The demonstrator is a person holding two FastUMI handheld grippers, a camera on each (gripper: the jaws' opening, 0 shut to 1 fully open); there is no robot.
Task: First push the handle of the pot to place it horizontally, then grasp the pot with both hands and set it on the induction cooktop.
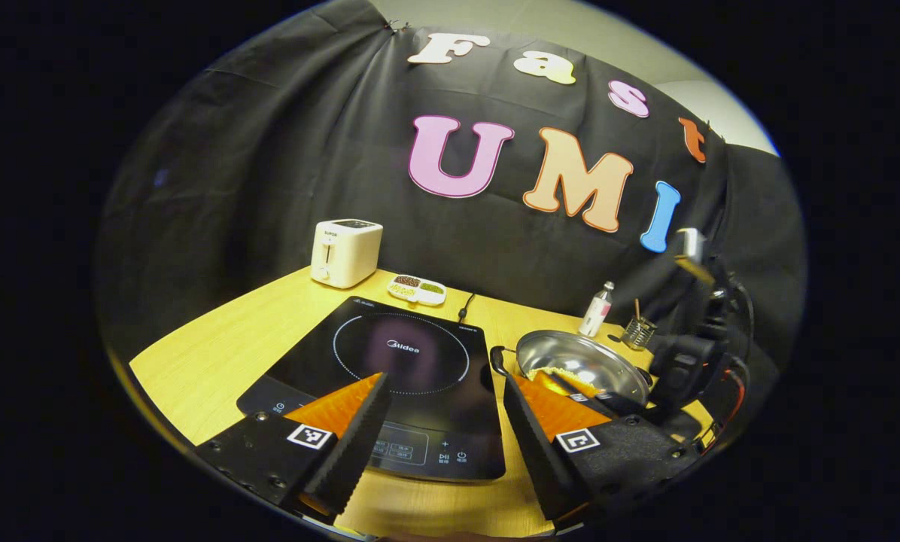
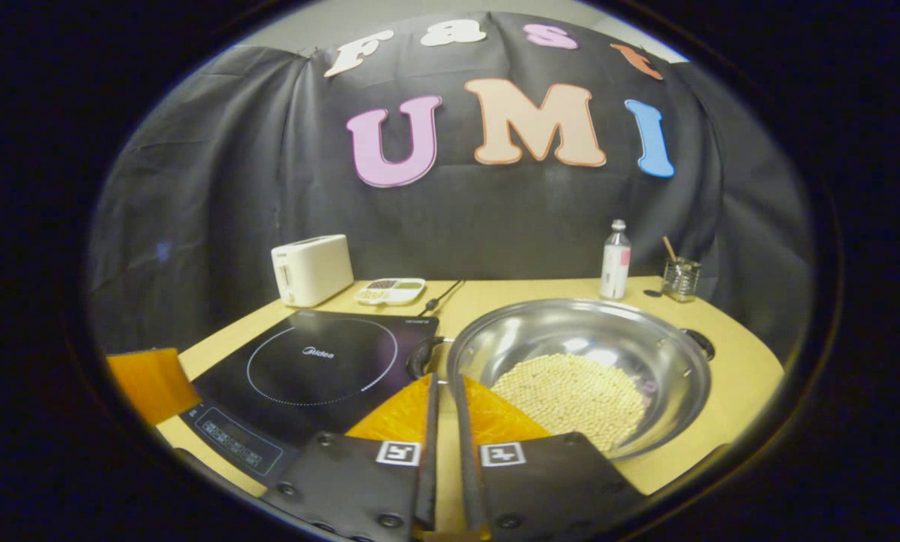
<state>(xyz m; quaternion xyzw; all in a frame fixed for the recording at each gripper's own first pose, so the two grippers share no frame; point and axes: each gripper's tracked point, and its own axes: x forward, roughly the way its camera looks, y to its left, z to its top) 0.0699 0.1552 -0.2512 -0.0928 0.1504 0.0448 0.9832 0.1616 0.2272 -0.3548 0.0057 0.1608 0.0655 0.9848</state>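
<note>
Two tools over one yellow wooden bench (image 1: 217, 354). Left tool (image 1: 444, 391) spread wide, holding nothing, hovering above the near control strip of the black induction cooktop (image 1: 401, 361). Right tool (image 2: 444, 388) nearly closed, only a narrow slit between its fingers, nothing visibly pinched there; tips just at the near rim of the steel pot (image 2: 585, 331), beside its dark left handle (image 2: 418, 355), contact impossible to tell. Pot resting on the bench just right of the cooktop, toward the right edge, with a heap of pale beans (image 2: 570, 395) in its bottom and a second dark handle (image 2: 697, 342) on the far right side of its rim. From the left gripper view, same pot (image 1: 582, 361) beside the cooktop's right edge, with the right tool's dark body (image 1: 694, 361) next to it at the bench's right edge. Along the back edge: white toaster (image 1: 345, 252) near the back left corner, small divided dish (image 1: 417, 289) of grains next to it, black cable (image 1: 465, 307) running to the cooktop's rear. Toward the back right corner: small bottle (image 2: 615, 260) standing upright, and a glass cup (image 2: 679, 277) holding a stick.
</note>
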